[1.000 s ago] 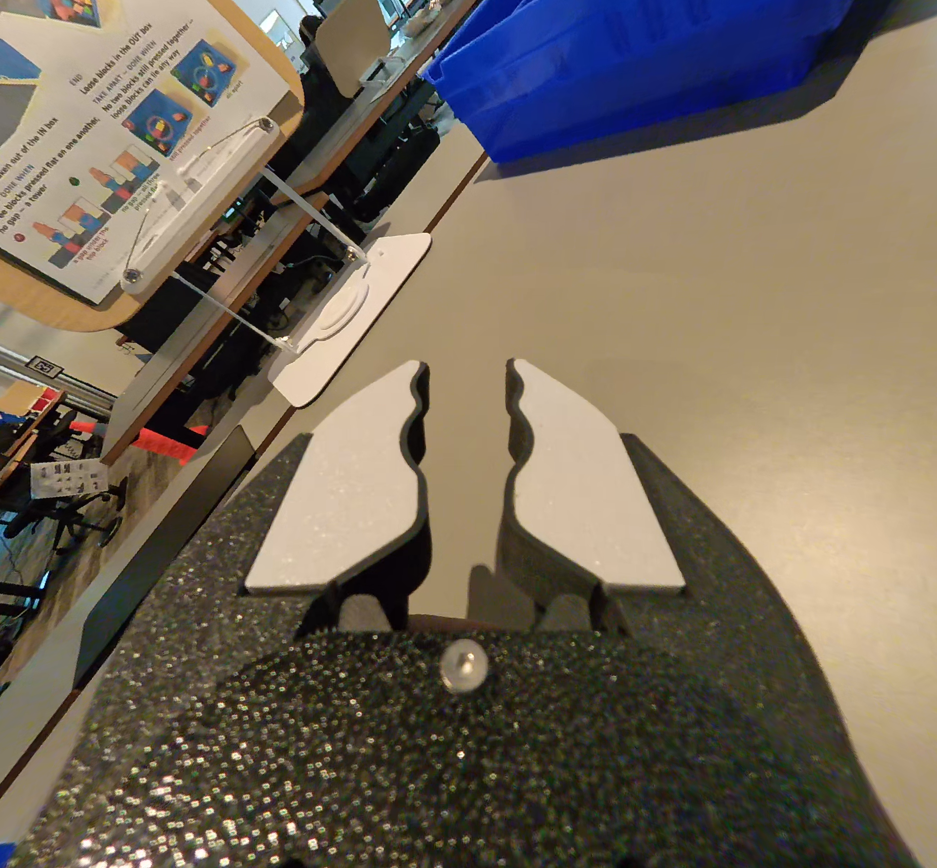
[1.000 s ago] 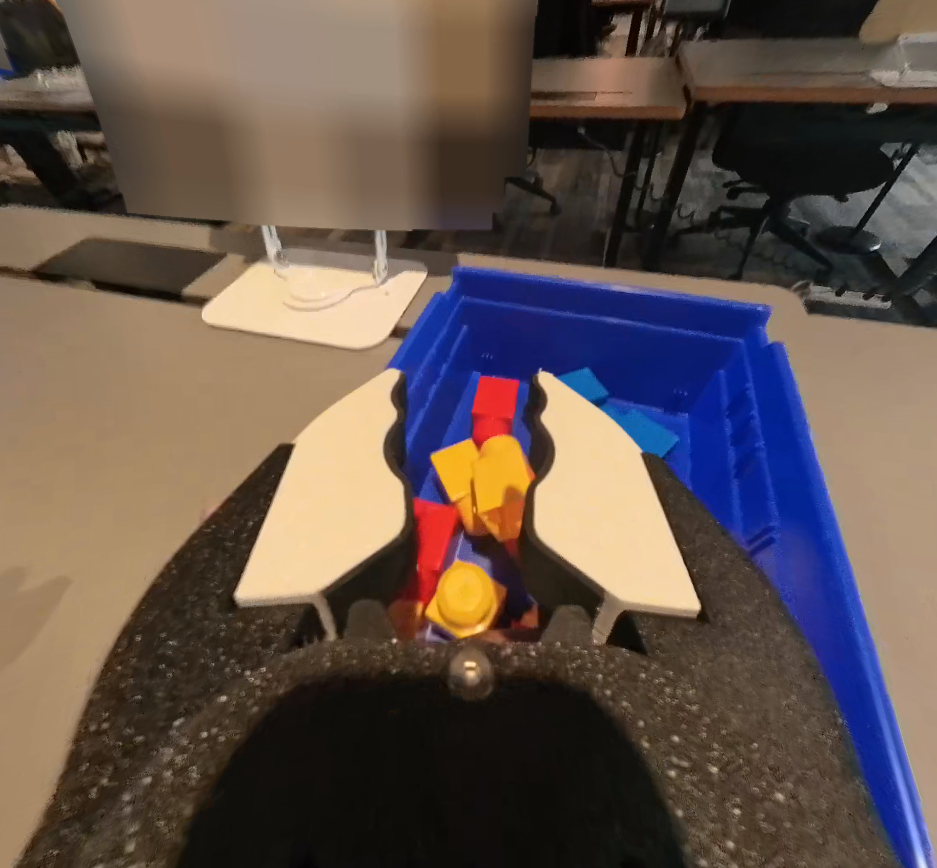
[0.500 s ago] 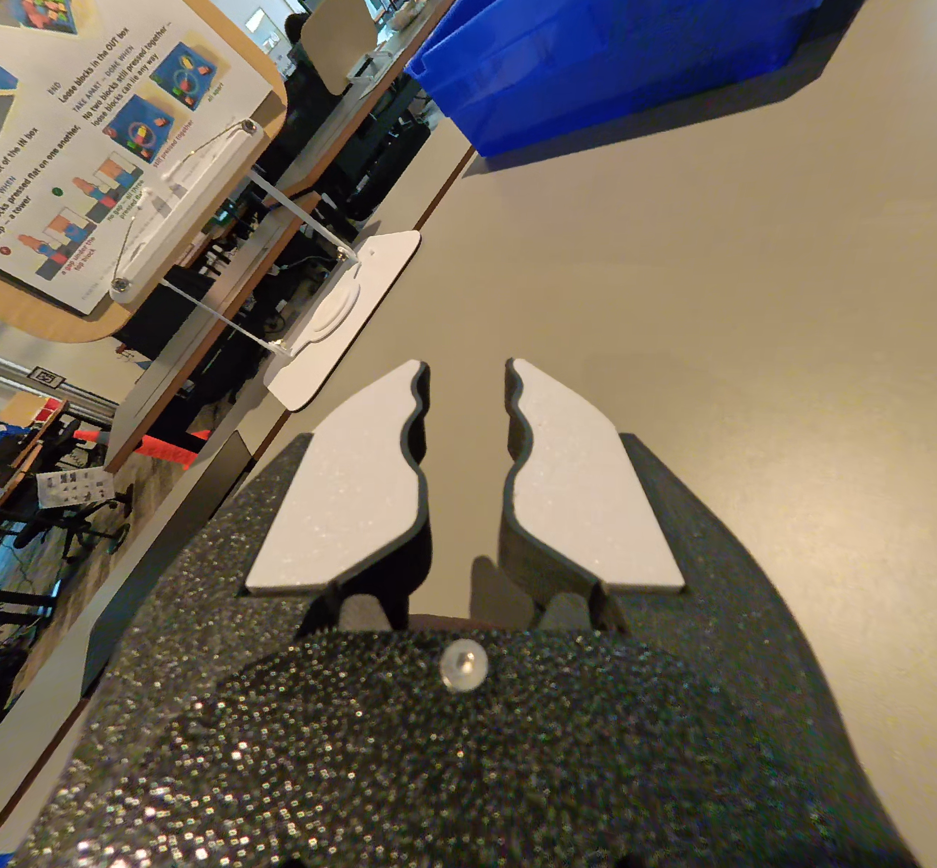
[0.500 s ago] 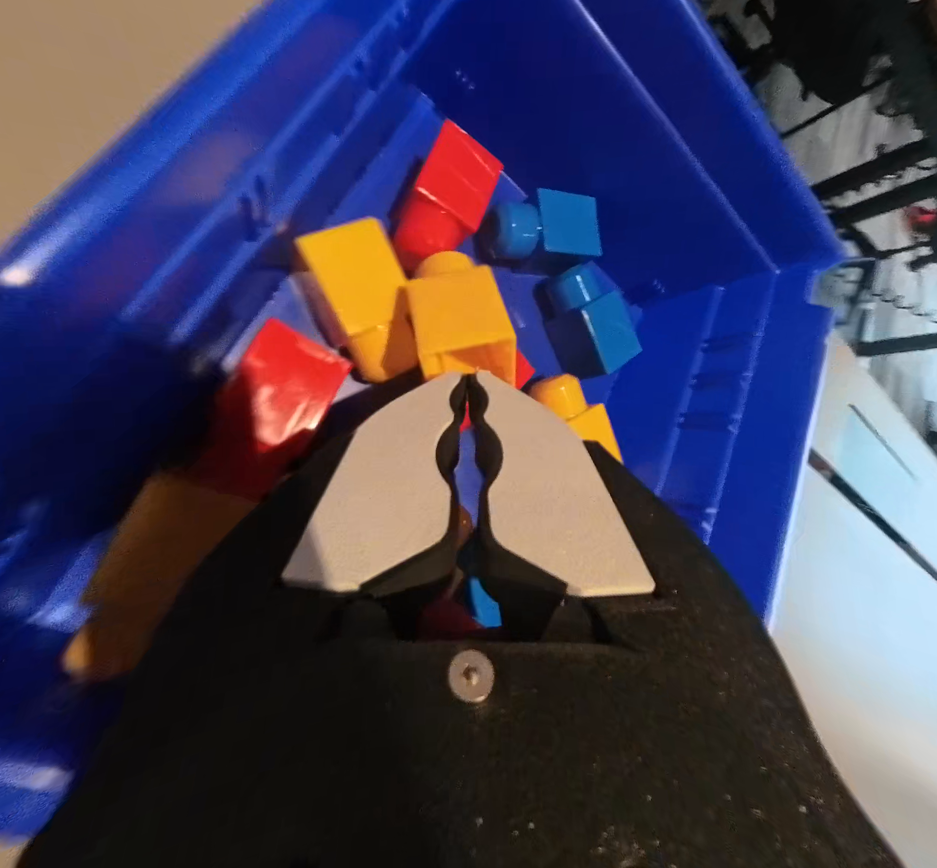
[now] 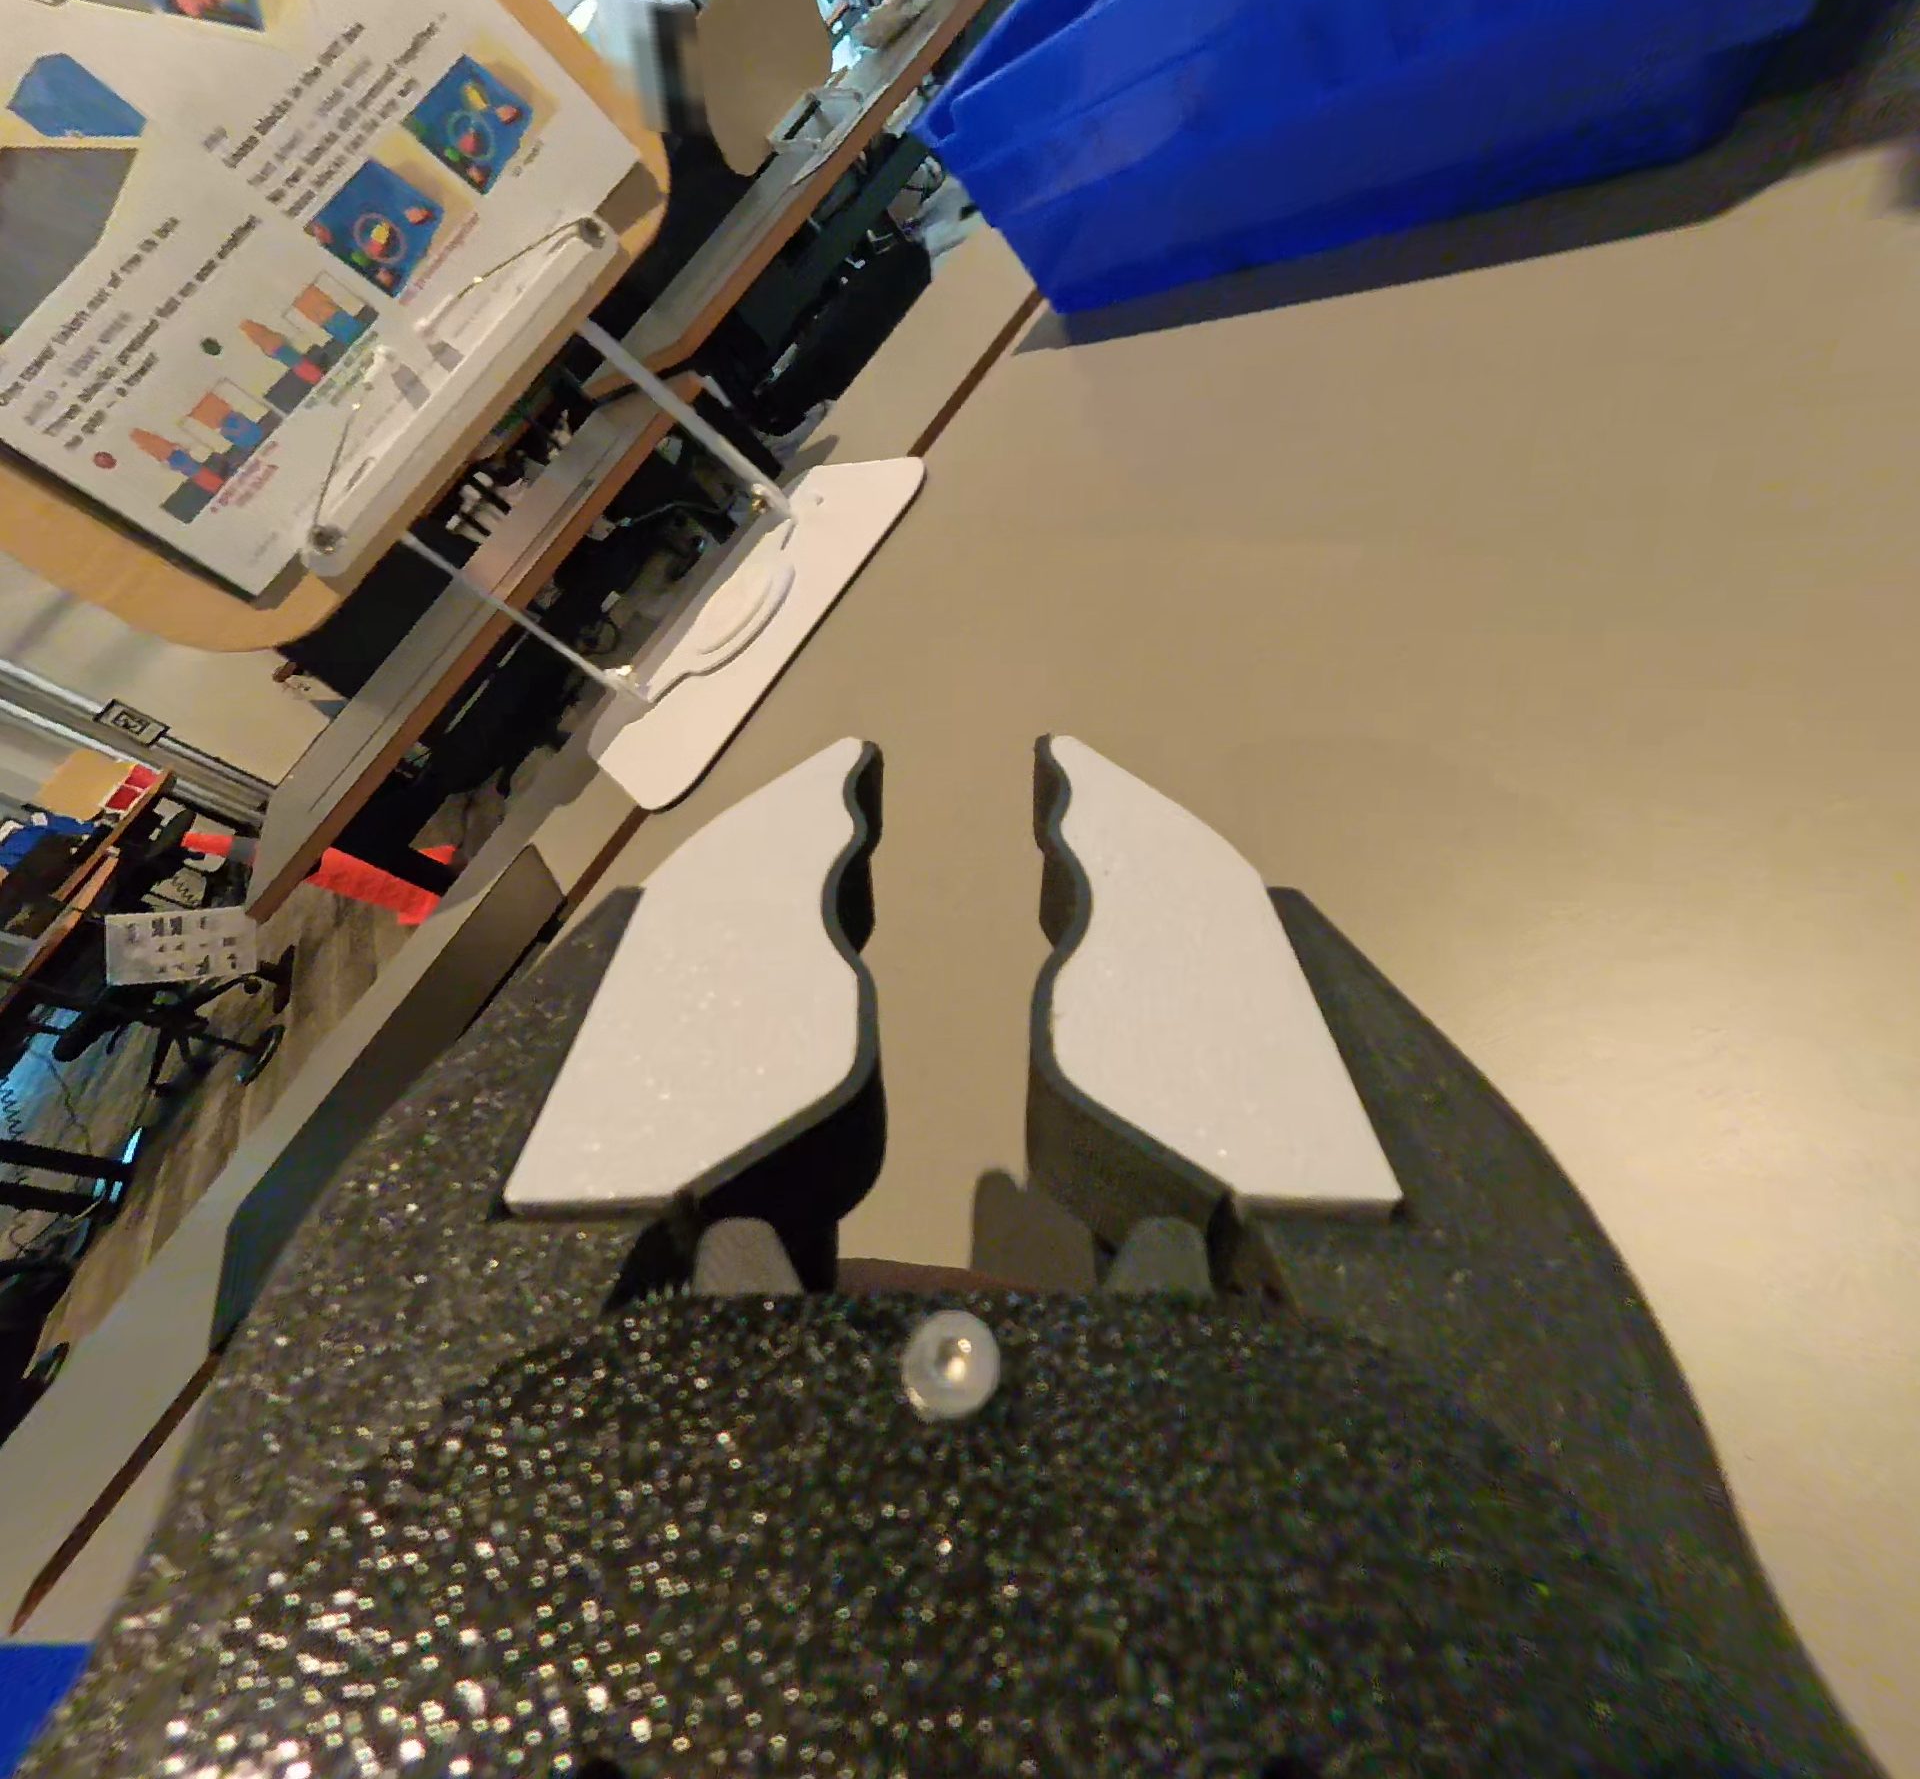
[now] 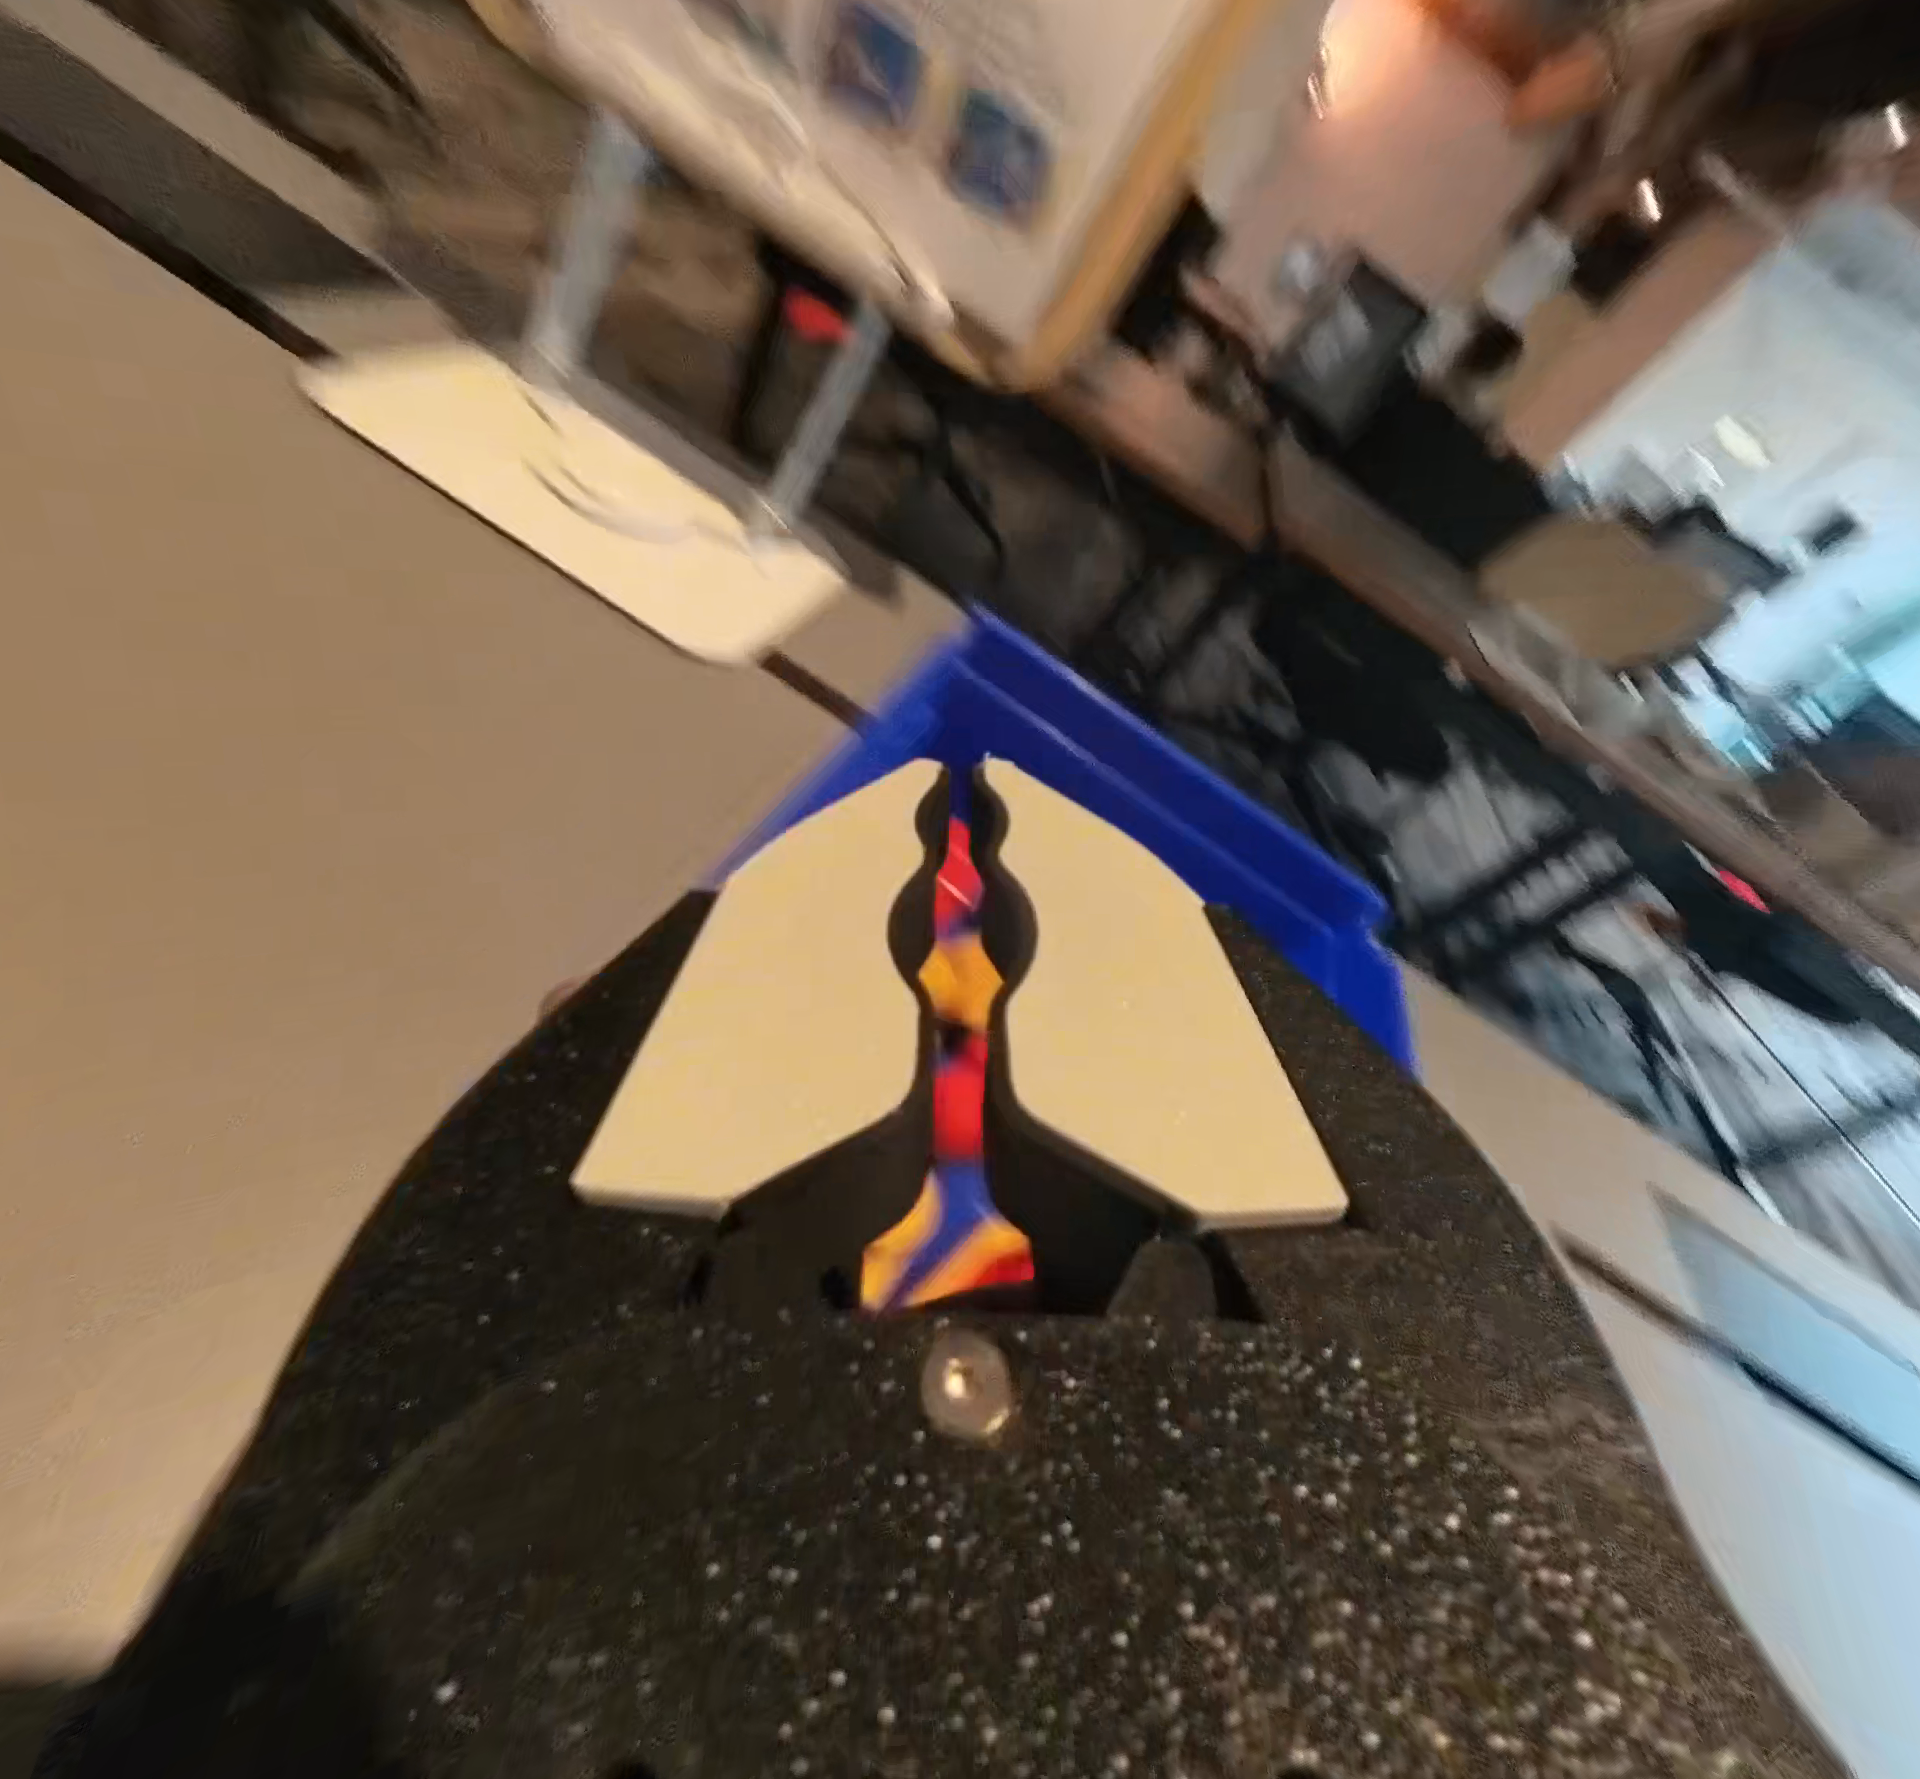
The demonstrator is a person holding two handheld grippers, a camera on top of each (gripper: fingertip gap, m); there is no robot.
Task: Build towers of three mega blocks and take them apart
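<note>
- Over at the blue bin, my right gripper has swung up hard. Half a second ago it looked straight down onto the loose blocks; now it looks across the bin's far corner to the room, and everything is smeared with motion.
- Its jaws are pressed nearly together, as they were down in the bin, with only a wavy slit between them.
- Through that slit I catch red, yellow and blue: the mega blocks. They look like the heap lying in the bin below me. Whether one is pinched underneath, I cannot tell.
- My left gripper has barely shifted. It hangs low over the bare table, jaws apart and empty, with the blue bins well off ahead to its right.
- The instruction board on its white base stands off to the left.
- My read: this is a pull-out from the bin. No block is on the table yet, so no tower is started.
</note>
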